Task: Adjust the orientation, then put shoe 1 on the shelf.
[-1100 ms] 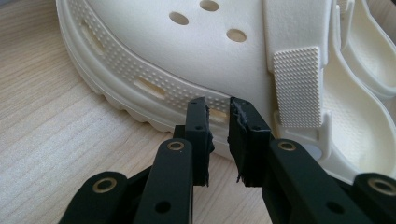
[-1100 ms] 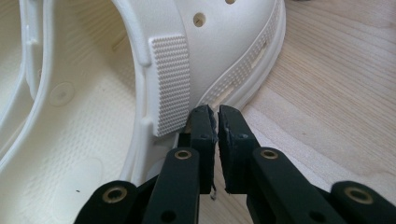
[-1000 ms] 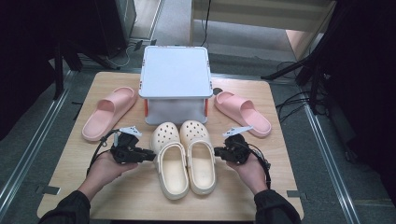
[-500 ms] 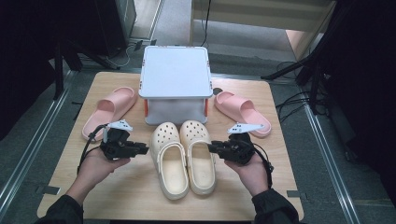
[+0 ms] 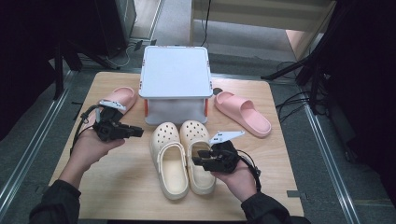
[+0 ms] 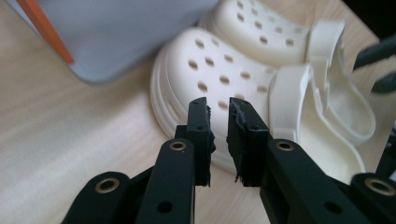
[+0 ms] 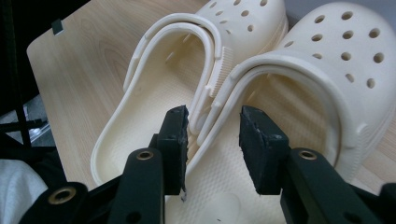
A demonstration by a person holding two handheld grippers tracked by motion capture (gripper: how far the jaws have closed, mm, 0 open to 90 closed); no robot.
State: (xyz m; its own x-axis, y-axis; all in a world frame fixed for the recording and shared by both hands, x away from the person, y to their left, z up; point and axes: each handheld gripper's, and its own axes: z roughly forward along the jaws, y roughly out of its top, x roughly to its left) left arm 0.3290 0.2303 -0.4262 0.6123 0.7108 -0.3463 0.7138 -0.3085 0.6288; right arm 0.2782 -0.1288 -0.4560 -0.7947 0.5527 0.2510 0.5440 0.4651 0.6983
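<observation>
In the high view, a pair of cream clogs (image 5: 183, 158) is lying side by side on the wooden table (image 5: 116, 186), toes pointing toward a grey lidded box (image 5: 175, 84) just behind them, with one pink slide (image 5: 117, 99) sitting left of the box and another pink slide (image 5: 243, 113) right of it. The left gripper (image 5: 138, 132) is hovering to the left of the clogs, apart from them, its jaws pointing toward the left clog. The right gripper (image 5: 196, 161) is hanging over the right clog's heel opening. In the left gripper view, the left gripper (image 6: 218, 122) is showing its jaws nearly together with only a narrow gap and nothing between them; they have just been closing, and the left clog (image 6: 224, 84) is lying just beyond the tips, untouched. In the right gripper view, the right gripper (image 7: 212, 126) is standing with its jaws parted, having just been opening; the adjoining rims of the two clogs (image 7: 219, 79) are lying in line with the gap, but the pads are pressing on nothing.
</observation>
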